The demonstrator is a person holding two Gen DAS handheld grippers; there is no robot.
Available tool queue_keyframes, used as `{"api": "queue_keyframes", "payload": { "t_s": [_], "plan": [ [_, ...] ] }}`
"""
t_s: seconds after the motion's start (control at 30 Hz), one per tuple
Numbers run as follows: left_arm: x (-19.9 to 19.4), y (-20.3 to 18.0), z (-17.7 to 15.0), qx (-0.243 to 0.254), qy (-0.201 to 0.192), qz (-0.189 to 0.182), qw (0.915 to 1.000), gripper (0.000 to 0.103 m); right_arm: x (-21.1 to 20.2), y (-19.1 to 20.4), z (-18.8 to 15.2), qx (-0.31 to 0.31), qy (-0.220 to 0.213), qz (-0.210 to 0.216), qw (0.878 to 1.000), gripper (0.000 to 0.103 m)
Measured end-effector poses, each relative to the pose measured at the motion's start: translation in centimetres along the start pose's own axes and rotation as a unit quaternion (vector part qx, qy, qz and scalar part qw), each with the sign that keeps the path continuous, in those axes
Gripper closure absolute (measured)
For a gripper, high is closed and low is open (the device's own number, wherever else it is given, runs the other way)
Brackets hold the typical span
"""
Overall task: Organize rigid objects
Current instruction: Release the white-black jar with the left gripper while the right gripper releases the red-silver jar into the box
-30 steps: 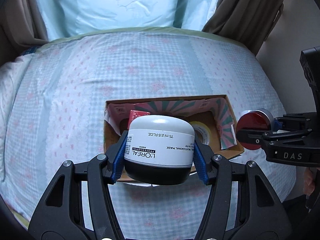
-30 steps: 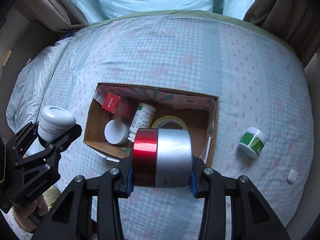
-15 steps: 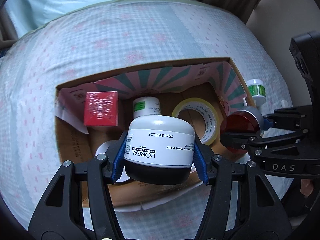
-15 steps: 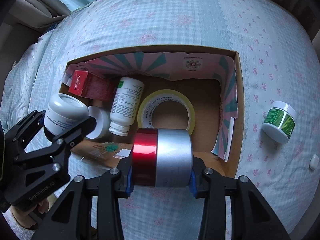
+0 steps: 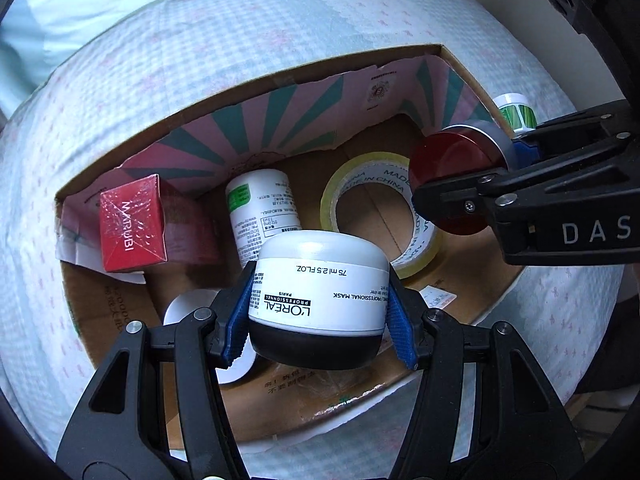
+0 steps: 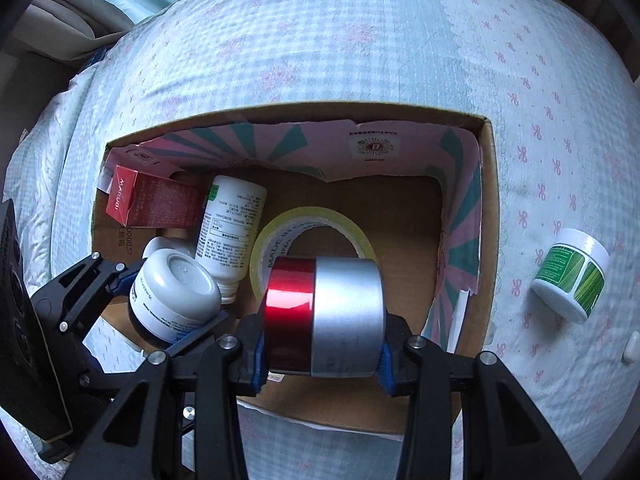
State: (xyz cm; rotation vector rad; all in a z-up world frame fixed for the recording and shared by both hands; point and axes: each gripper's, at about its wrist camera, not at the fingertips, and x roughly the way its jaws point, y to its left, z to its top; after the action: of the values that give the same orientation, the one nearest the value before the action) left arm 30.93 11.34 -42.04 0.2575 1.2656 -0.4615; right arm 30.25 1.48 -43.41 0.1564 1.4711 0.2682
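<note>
My left gripper is shut on a white L'Oréal mask jar with a black base, held over the near left part of the open cardboard box. My right gripper is shut on a red and silver tin, held over the box's near edge by the tape roll. The tin also shows in the left wrist view, and the jar in the right wrist view. A green-labelled white jar stands on the bed right of the box.
Inside the box lie a red Marubi carton, a white bottle on its side, a yellow tape roll and a white lid. A small white object lies on the bedspread at far right.
Both grippers have moved forward and down toward the box, which now fills the views. The jar and the tin stay held; both now hang over the box's inside.
</note>
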Motion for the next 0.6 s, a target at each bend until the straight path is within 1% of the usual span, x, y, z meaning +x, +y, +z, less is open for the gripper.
{"api": "queue_keyframes", "payload": {
  "t_s": [0.2, 0.23, 0.27, 0.3, 0.33, 0.37, 0.6],
  "plan": [
    [-0.7, -0.4, 0.7, 0.012, 0.001, 0.014, 0.9998, 0.047, -0.2, 0.3, 0.4, -0.006, 0.002, 0.003, 1.000, 0.064],
    [-0.9, -0.6, 0.7, 0.019, -0.002, 0.016, 0.9997, 0.030, -0.1, 0.2, 0.4, -0.007, 0.001, 0.006, 1.000, 0.063],
    [-1.3, -0.7, 0.8, 0.024, -0.005, 0.022, 0.9995, 0.002, -0.3, 0.2, 0.5, -0.007, -0.006, 0.009, 1.000, 0.060],
    [-1.7, -0.8, 0.8, 0.027, -0.013, 0.022, 0.9993, 0.000, -0.6, 0.2, 0.6, -0.004, -0.017, 0.009, 1.000, 0.039],
    [-2.0, -0.7, 0.9, 0.027, -0.019, 0.020, 0.9992, 0.000, -0.7, 0.4, 1.0, -0.002, -0.023, 0.007, 1.000, 0.006],
    [-2.2, -0.7, 0.9, 0.026, -0.019, 0.023, 0.9992, 0.000, -1.0, 0.5, 1.1, -0.001, -0.029, 0.009, 1.000, 0.000],
    [-2.5, 0.3, 1.0, 0.010, -0.015, 0.026, 0.9995, 0.000, -1.1, 0.6, 1.0, 0.009, -0.035, 0.017, 0.999, 0.000]
  ]
}}
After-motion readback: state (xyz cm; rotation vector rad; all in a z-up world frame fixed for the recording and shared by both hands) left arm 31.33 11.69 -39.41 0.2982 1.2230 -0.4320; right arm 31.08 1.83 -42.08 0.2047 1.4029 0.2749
